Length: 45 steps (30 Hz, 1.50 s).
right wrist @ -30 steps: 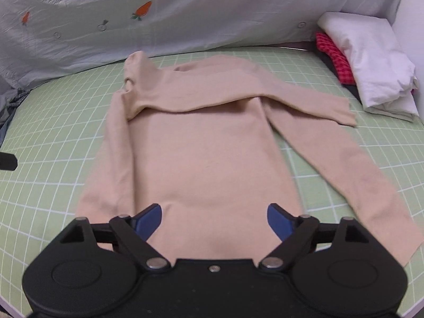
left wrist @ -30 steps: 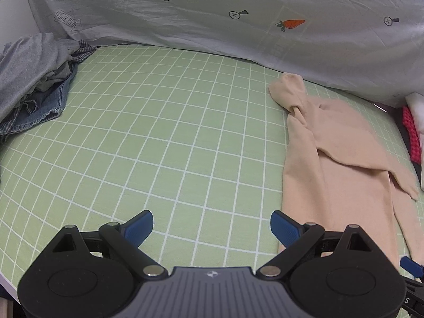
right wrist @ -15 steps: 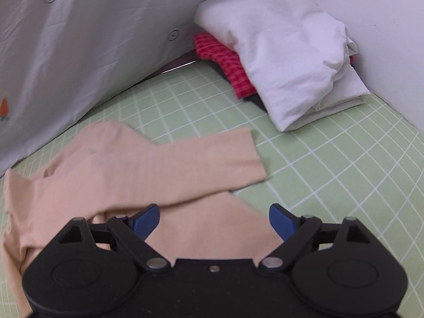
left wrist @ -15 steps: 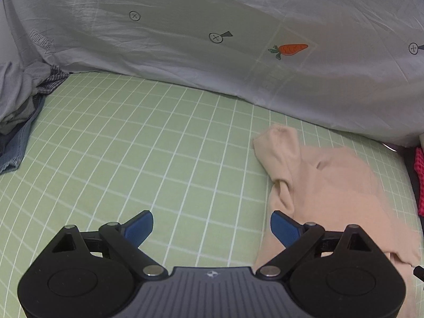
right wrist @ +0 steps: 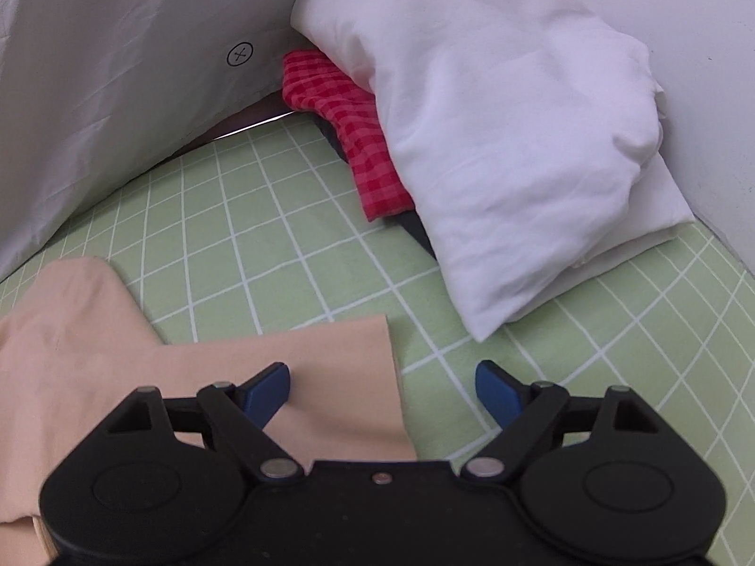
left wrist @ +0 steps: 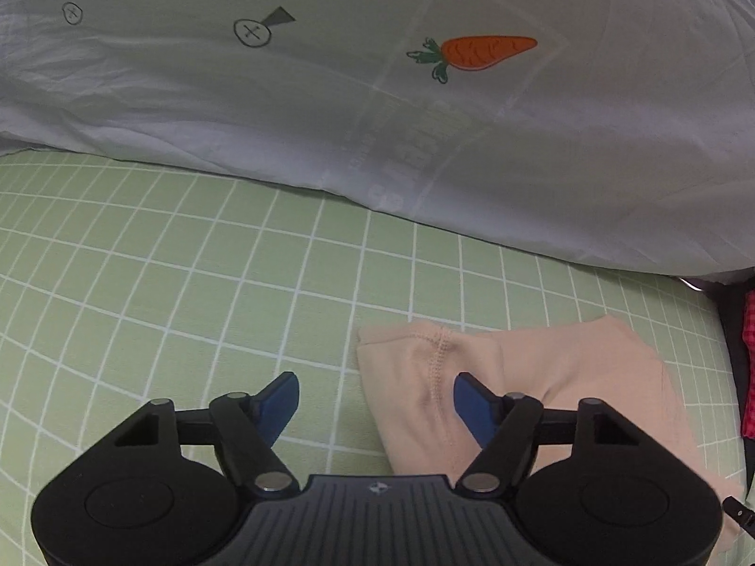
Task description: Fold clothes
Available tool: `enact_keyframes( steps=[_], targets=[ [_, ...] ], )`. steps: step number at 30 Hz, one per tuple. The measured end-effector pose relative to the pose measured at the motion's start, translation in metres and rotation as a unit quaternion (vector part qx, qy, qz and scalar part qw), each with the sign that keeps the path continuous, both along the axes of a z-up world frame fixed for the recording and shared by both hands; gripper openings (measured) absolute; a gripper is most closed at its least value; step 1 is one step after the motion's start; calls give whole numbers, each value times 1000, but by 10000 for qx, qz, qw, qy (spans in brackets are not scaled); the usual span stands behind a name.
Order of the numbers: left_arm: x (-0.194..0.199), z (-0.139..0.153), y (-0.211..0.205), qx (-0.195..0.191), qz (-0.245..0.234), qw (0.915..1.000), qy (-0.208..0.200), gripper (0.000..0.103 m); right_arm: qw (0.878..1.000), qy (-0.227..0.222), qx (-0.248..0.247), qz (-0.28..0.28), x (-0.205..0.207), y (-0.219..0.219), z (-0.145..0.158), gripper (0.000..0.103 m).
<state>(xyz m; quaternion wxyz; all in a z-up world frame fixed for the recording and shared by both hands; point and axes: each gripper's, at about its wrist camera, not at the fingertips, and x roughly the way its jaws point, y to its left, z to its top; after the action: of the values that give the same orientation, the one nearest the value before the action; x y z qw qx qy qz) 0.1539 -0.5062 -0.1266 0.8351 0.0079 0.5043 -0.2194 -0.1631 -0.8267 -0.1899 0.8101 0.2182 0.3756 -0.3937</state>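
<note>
Left gripper (left wrist: 375, 398): jaws spread wide, nothing between the blue pads; it sits low over the corner of the garment, its left pad over bare mat and its right pad over the cloth
Right gripper (right wrist: 382, 389): jaws spread wide and holding nothing; its left pad lies over the sleeve end, its right pad over bare mat
Beige top (left wrist: 557, 377): lies flat on the mat; in the left wrist view its folded corner with a stitched seam falls between the left gripper's pads and the body runs off to the right
Sleeve (right wrist: 330, 368): in the right wrist view a flat beige band that ends in a straight cuff edge between the right gripper's pads; more beige cloth spreads to the left under the gripper body
Green grid mat (left wrist: 165, 283): covers the surface under the garment, with white lines in squares
White sheet (left wrist: 330, 118): hangs at the back edge of the mat, printed with an orange carrot (left wrist: 476, 54) and small circled crosses
White folded bundle (right wrist: 495, 141): rests at the far right of the mat against the wall, near the cuff but apart from it
Red checked cloth (right wrist: 354, 127): tucked partly under the white bundle, with something dark beneath it; whether that is another garment I cannot tell
</note>
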Motion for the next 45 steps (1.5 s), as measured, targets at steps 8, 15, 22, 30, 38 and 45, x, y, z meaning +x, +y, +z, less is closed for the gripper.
enact_keyframes(
  steps=[8, 15, 22, 30, 38, 45],
  targets=[
    [5, 10, 0, -314, 49, 9994, -105, 8, 9978, -431, 65, 492, 2, -8, 21, 4],
    [5, 47, 2, -440, -135, 9932, -1073, 12, 9890, -778, -1185, 415, 5, -5, 81, 4],
    [7, 24, -19, 175, -66, 9956, -913, 56, 9947, -330, -862, 449, 22, -7, 52, 5],
    [-18, 33, -5, 700, -297, 9895, -1226, 95, 9956, -390, -699, 495, 16, 8, 50, 5],
    [-78, 60, 39, 669, -59, 9914, -1125, 95, 9820, -861, -855, 1448, 7, 70, 83, 5],
    [-165, 82, 86, 404, -142, 9923, -1160, 97, 9594, -1128, -968, 2396, -11, 170, 103, 4]
  ],
)
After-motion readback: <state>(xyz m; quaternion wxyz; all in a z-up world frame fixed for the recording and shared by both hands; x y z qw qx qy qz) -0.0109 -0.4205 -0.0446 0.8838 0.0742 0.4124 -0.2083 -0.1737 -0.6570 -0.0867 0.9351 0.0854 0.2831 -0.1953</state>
